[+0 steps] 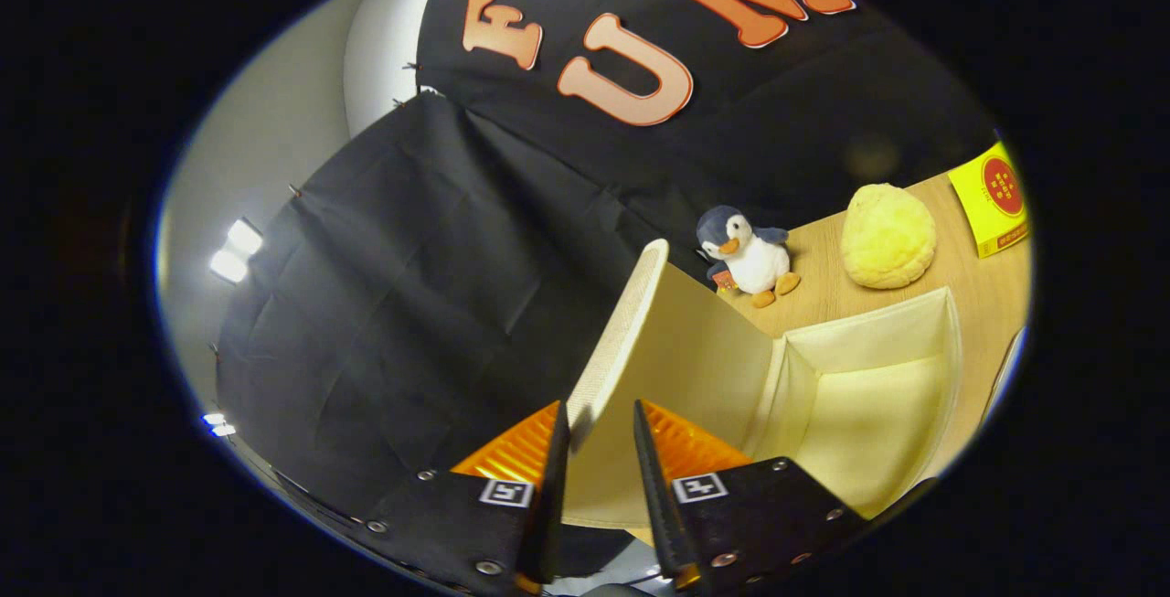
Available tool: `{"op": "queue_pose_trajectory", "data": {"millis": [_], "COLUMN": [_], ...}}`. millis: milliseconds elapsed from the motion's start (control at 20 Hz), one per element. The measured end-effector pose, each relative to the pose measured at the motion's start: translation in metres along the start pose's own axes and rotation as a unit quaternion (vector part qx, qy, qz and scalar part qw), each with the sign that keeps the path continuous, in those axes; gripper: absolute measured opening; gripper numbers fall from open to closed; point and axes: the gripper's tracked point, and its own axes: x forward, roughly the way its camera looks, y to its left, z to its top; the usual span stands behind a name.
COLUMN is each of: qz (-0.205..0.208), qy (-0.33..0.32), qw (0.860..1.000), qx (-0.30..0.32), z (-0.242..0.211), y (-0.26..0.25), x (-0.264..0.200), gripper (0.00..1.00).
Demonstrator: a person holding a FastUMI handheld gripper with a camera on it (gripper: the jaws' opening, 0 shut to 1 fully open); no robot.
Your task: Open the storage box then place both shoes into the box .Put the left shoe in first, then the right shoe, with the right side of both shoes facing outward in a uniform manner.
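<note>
black cloth walls the booth behind a wooden table (969, 295). on the table sits the cream storage box (868, 396), open, its inside bare fabric. its lid (631, 332) is raised up on the left side of the box, and the gripper (599, 478) has its fingers (553, 487) narrowly apart with the lid's near edge between them; whether both press on it i cannot tell. beyond the box stand a plush penguin (745, 254), a yellow fluffy ball (887, 236) to its right, and a yellow carton (992, 199) far right.
</note>
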Motion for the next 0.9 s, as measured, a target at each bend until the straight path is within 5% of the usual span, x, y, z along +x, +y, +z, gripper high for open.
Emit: {"op": "queue_pose_trajectory", "data": {"millis": [100, 200, 500, 900], "qz": [-0.013, -0.020, -0.049, -0.141], "qy": [0.012, 0.020, 0.009, -0.048], "qw": [1.000, 0.999, 0.998, 0.986], "qx": [-0.020, -0.028, -0.038, -0.071], "z": [-0.012, -0.019, -0.015, 0.019], "y": [0.001, -0.002, -0.023, -0.093], "x": [0.013, 0.022, 0.018, -0.035], "gripper": [0.80, 0.98, 0.98, 0.98]}}
